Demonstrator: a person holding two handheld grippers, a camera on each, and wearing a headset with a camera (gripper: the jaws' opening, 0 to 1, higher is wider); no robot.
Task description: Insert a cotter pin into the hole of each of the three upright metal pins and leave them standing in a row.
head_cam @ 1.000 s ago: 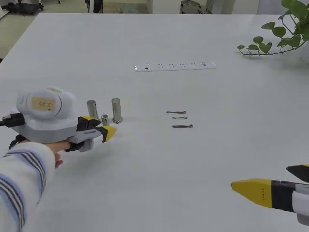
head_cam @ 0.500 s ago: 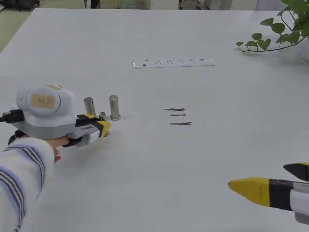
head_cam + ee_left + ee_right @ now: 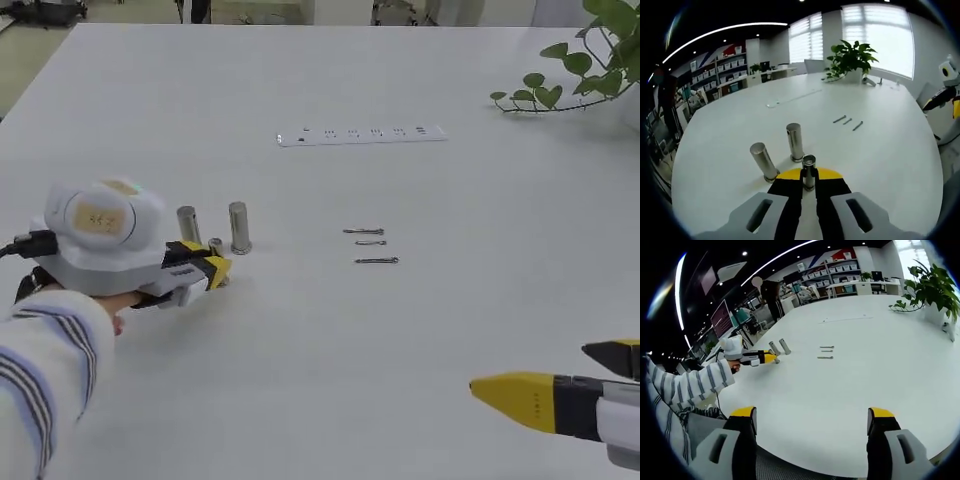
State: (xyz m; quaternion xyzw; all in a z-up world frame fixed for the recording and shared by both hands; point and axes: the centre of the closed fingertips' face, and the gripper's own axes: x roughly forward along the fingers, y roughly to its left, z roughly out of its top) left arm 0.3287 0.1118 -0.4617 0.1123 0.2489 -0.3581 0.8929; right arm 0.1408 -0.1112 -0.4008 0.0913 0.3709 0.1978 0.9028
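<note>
Left gripper [image 3: 809, 177] jaws seemingly clamped round short metal pin [image 3: 808, 163].

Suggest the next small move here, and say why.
Probably bring the open right gripper forward to the cotter pins: the left gripper clamps a metal pin, and all three cotter pins lie untouched.

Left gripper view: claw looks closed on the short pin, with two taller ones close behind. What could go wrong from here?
1. The left claw holds the short pin right beside the two taller pins; swinging or lifting it could knock one over.
2. The cotter pins are thin and lie flat on the table; the wide-open right claw may slip when pinching one.
</note>
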